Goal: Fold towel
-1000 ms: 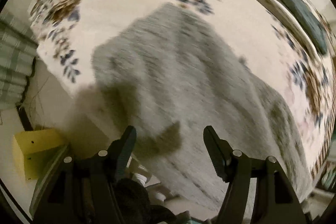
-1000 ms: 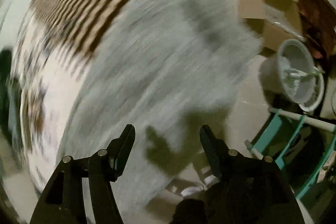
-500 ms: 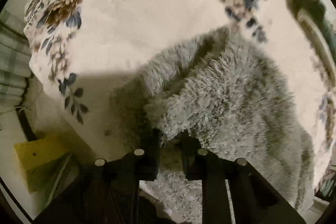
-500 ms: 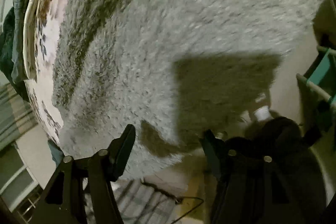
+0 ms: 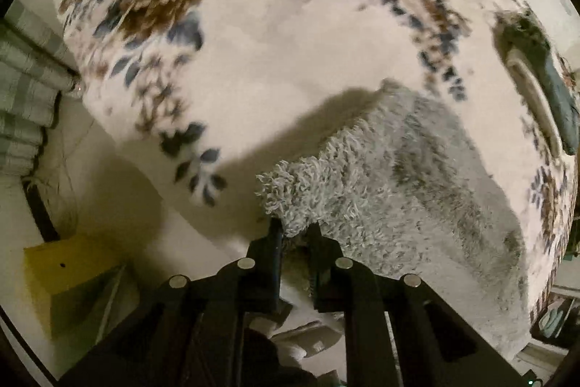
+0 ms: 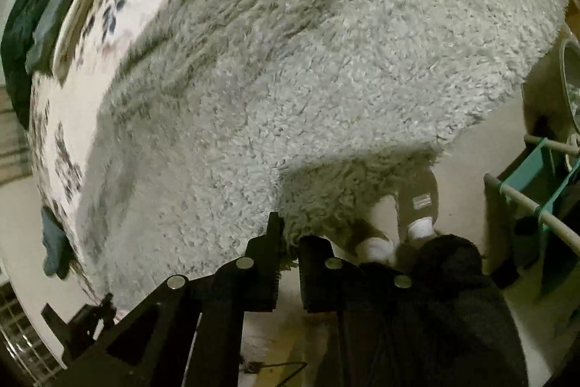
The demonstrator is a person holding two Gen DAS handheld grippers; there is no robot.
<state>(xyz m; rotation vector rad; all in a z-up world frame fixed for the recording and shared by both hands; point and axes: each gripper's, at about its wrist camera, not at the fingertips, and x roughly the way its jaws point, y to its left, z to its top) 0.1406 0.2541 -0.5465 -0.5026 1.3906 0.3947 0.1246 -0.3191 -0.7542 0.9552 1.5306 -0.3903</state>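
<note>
Towel (image 5: 398, 191), grey and shaggy, lies on a floral bedspread (image 5: 275, 35) beside dark green clothes (image 6: 40, 24), a yellow box (image 5: 69, 271) on the floor, its near edge lifted, with left gripper (image 5: 294, 234) and right gripper (image 6: 289, 243) each nearly closed, pinching a corner.

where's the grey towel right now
The grey towel lies spread on the floral bedspread, its near edge hanging toward the floor. The left gripper and right gripper each pinch a near corner.
</note>
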